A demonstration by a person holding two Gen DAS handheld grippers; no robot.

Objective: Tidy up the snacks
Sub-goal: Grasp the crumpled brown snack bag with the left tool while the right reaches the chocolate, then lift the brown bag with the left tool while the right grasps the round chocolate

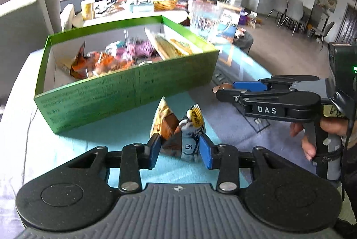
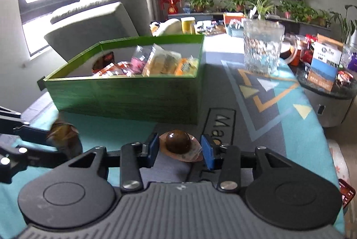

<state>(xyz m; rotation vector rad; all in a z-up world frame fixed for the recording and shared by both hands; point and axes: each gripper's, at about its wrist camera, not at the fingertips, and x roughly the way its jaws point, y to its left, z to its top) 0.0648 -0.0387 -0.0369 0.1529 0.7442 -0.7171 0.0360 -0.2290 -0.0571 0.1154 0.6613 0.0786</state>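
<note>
"DAS" printed on right gripper (image 1: 225,88), clamped on egg packet (image 2: 179,146); left gripper (image 1: 179,150) clamped on snack packets (image 1: 178,125), upright, pointing to 12 o'clock, green box (image 1: 133,91) beyond.

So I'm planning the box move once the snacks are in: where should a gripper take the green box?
Probably the near long wall of the green box, pinched over its top rim from above, one finger inside and one outside. The box is open-topped with thin upright walls, far too wide to span. Near the right corner looks best, since packets crowd the wall further left.
</note>
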